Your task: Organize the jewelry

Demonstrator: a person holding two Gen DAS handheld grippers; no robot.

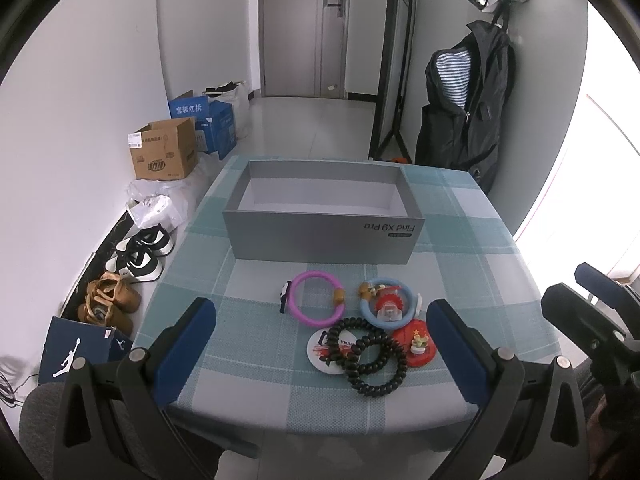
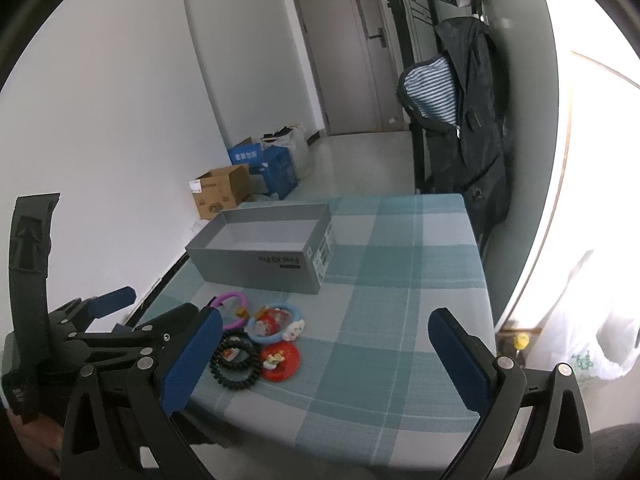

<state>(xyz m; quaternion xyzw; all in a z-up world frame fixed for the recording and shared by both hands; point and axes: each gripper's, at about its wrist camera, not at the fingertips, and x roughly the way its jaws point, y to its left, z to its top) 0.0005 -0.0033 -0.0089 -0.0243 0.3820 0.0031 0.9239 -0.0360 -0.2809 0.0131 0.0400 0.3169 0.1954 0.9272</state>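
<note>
With both the left claw [image 1: 320, 344] and the right claw [image 2: 326, 354] spread and holding nothing above the table [image 1: 472, 280], we should lower onto the purple ring [image 1: 316, 300], nearest the empty gray box [image 1: 320, 236], pinching its rim only.

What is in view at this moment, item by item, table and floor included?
Box: 1, grey, open and empty, far half of table.
Purple ring: 1, front of box.
Blue ring: 1, charms attached, right of the purple ring.
Black coil bands: 2, overlapping, nearest the edge.
Red disc: 1, right of the coils.
White disc: 1, partly under the coils.
Tablecloth: 1, teal and white check.
Cartons: brown and blue, floor by left wall.
Shoes: several, floor left.
Jacket: 1, black, hanging.
Left gripper: open.
Right gripper: open.
</note>
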